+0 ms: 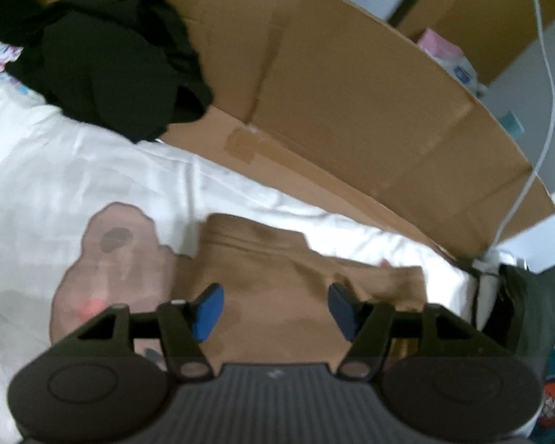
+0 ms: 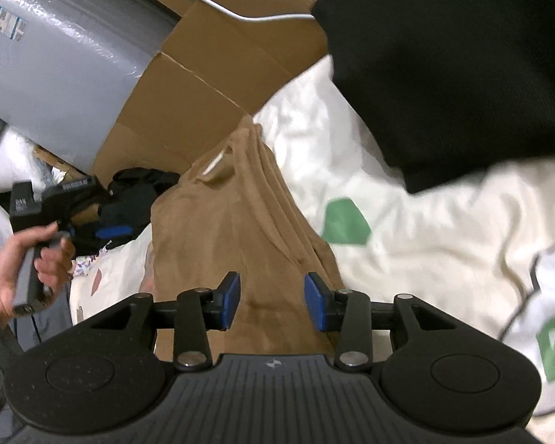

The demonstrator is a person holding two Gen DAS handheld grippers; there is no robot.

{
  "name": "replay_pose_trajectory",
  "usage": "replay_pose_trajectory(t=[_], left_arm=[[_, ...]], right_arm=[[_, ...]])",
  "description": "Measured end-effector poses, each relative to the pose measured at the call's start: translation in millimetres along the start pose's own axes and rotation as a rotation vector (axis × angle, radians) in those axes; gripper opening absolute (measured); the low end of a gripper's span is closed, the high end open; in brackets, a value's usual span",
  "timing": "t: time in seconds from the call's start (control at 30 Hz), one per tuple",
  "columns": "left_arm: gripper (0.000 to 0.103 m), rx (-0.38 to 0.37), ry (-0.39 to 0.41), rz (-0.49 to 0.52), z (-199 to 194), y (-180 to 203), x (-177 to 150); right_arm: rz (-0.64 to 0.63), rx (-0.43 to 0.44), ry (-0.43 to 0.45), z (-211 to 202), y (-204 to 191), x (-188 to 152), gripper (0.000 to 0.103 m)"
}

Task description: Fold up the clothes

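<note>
A tan-brown garment point(image 1: 277, 270) lies folded on a white printed sheet point(image 1: 55, 170). My left gripper point(image 1: 275, 310) hovers over it, open, with nothing between its blue pads point(image 1: 207, 312). In the right wrist view the same tan garment point(image 2: 233, 229) runs as a long folded strip away from the camera. My right gripper point(image 2: 272, 301) stands over its near end, open, with only cloth below the gap. At the left of that view a hand point(image 2: 14, 270) holds the left gripper point(image 2: 113, 231). A black garment point(image 1: 103, 63) lies crumpled at the far left, and fills the upper right of the right wrist view point(image 2: 462, 55).
Flattened cardboard point(image 1: 351, 92) borders the sheet's far side. A white cable point(image 1: 544, 74) hangs at the right. A grey bubble-wrap parcel point(image 2: 63, 59) leans on the cardboard point(image 2: 203, 85). The sheet point(image 2: 425, 222) carries green prints. Dark and colourful clothes point(image 1: 529, 314) sit at the right edge.
</note>
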State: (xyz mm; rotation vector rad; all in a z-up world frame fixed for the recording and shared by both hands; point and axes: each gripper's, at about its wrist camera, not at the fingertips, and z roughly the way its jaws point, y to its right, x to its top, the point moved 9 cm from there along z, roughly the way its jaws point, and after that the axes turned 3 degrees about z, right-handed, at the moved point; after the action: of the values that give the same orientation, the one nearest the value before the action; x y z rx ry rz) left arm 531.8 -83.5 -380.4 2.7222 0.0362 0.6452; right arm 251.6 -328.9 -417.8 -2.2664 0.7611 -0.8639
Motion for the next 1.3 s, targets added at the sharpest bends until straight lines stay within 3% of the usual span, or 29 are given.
replay_pose_trajectory(t=[0.33, 0.7, 0.8, 1.0, 1.07, 1.2, 1.3], left_arm=[[0.068, -0.110, 0.042, -0.032, 33.7, -42.1, 7.8], [0.068, -0.277, 0.016, -0.053, 55.8, -63.0, -0.7], [0.068, -0.348, 0.037, -0.098, 57.9, -66.3, 1.8], [0.065, -0.407, 0.013, -0.121, 69.5, -62.9, 2.9], [0.059, -0.415, 0.005, -0.123, 73.2, -62.3, 1.8], [0.031, -0.396, -0.005, -0.123, 79.4, -69.2, 2.1], [0.023, -0.407, -0.008, -0.121, 82.1, -74.5, 2.9]], right_arm=[[-0.104, -0.067, 0.008, 34.1, -36.4, 42.2, 0.043], [-0.226, -0.160, -0.018, 101.8, -66.6, 103.4, 0.043], [-0.175, -0.158, -0.048, 124.5, -67.1, 113.7, 0.043], [-0.141, -0.165, -0.084, 153.6, -67.6, 128.8, 0.042], [-0.130, -0.157, -0.102, 161.4, -67.3, 130.1, 0.042], [-0.112, -0.141, -0.138, 169.9, -65.1, 133.5, 0.016], [-0.157, -0.161, -0.150, 173.1, -62.4, 136.9, 0.009]])
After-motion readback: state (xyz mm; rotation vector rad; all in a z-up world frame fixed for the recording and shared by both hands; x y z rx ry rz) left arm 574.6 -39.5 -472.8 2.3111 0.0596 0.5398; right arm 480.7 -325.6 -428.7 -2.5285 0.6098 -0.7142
